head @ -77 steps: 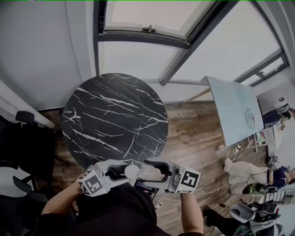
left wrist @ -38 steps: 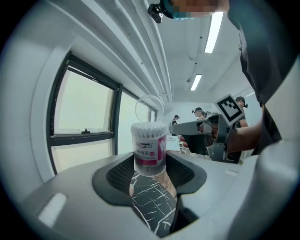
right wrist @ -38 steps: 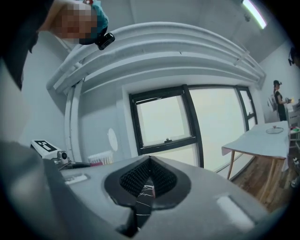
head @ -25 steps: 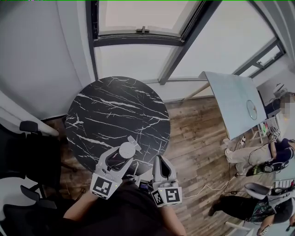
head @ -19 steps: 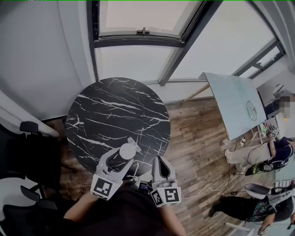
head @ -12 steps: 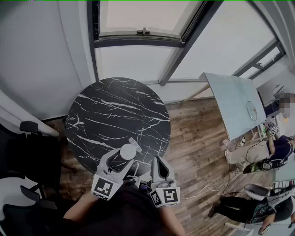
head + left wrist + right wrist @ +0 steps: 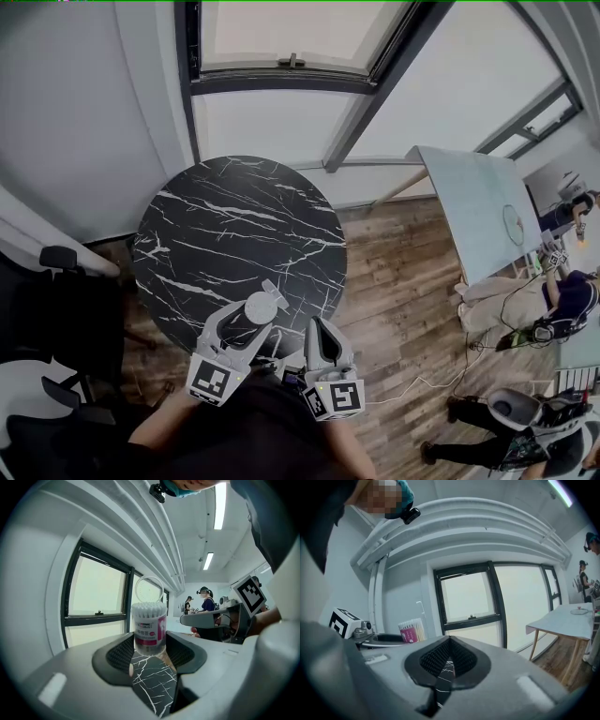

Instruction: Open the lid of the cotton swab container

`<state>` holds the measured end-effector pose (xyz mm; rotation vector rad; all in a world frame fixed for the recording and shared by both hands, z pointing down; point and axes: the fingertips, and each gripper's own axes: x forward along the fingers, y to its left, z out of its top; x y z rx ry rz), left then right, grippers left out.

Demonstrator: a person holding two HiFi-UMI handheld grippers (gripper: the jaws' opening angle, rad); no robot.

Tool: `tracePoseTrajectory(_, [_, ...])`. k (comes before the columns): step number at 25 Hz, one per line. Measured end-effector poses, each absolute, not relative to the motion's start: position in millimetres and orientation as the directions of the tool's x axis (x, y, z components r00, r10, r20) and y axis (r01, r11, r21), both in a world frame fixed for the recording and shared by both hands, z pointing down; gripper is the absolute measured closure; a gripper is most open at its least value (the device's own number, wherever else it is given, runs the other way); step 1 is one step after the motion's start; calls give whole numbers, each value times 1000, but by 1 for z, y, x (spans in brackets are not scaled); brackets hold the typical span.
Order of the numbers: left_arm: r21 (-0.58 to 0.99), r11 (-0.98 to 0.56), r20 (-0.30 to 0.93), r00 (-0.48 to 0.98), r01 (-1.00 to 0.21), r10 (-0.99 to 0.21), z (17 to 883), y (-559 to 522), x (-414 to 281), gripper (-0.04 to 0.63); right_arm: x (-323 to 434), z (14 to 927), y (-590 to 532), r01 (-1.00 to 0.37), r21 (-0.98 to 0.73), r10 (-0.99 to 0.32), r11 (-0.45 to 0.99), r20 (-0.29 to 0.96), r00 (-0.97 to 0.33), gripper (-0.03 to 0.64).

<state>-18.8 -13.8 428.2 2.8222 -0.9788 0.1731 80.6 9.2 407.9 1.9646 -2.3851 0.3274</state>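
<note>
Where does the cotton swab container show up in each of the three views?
Head view: lower centre, cotton swab container in the left claw, over the near edge of the black table.
Left gripper view: dead centre, gripped between the jaws.
Right gripper view: left of centre, low.
Shared landmark: the dark-framed window.

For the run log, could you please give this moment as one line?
left hand-held gripper: shut on cotton swab container | lid: flipped open | right hand-held gripper: shut, empty
</note>
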Motion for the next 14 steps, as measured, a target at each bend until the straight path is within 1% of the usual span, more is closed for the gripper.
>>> tracePoseTrajectory(9, [74, -777, 159, 776, -626, -610, 434, -14, -17, 374, 84, 406, 6, -972, -135, -965, 193, 152, -213, 617])
tracePoseTrajectory(14, [85, -776, 165, 777, -625, -608, 430, -12, -16, 374, 82, 404, 8, -970, -132, -964, 203, 148, -222, 617])
